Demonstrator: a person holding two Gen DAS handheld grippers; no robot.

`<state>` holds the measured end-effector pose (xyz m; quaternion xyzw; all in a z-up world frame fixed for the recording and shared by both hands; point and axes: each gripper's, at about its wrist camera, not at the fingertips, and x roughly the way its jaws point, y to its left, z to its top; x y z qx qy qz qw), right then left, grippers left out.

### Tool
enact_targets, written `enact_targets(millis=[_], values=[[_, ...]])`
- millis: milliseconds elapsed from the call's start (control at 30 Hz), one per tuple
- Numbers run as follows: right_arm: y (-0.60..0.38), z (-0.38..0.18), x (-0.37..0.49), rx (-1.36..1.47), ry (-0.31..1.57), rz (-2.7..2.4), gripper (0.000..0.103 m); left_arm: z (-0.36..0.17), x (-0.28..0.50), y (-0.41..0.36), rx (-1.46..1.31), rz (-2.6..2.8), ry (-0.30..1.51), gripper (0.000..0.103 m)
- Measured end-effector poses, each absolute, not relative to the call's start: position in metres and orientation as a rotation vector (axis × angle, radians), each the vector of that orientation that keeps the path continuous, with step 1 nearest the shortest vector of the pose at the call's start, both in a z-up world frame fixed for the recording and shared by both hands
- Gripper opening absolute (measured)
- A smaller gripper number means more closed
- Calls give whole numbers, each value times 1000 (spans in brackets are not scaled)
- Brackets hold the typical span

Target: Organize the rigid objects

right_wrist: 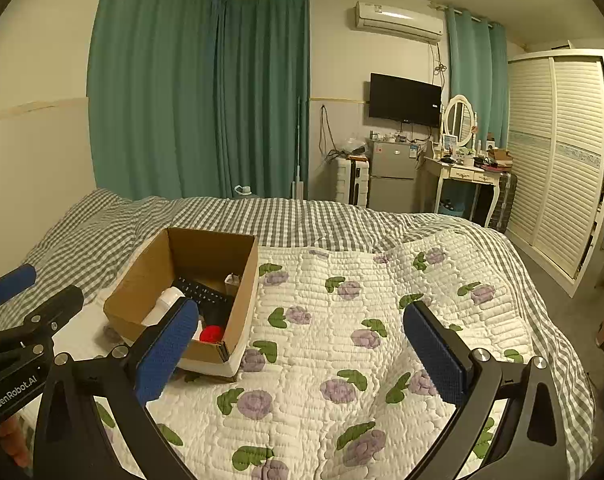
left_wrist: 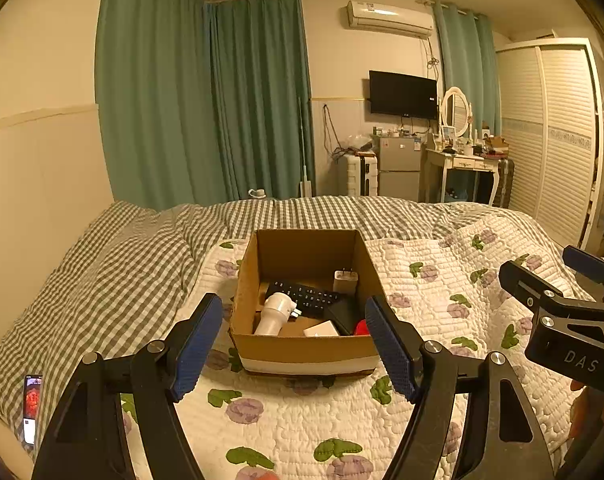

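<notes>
An open cardboard box (left_wrist: 302,350) sits on the floral quilt; it also shows in the right wrist view (right_wrist: 132,280). Inside lie a black remote (left_wrist: 304,296), a white plug adapter (left_wrist: 276,314), a white charger (left_wrist: 345,280), a small white block (left_wrist: 320,329), a black case (left_wrist: 344,314) and a red object (left_wrist: 361,327). My left gripper (left_wrist: 296,346) is open and empty, just in front of the box. My right gripper (right_wrist: 302,354) is open and empty over the quilt, right of the box.
The floral quilt (right_wrist: 342,320) lies over a grey checked bedcover (left_wrist: 102,264). A phone (left_wrist: 32,408) lies at the bed's left edge. A wall is on the left; a wardrobe (right_wrist: 558,152), dressing table and fridge stand beyond the bed.
</notes>
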<state>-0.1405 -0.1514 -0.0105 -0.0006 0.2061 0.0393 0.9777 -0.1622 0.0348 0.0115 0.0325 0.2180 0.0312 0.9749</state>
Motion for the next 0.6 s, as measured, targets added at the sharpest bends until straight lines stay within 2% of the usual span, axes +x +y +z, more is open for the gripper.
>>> enact_targets(millis=[600], values=[[-149, -13, -139, -7, 426, 71, 103, 6, -161, 38, 63, 57, 452, 77]])
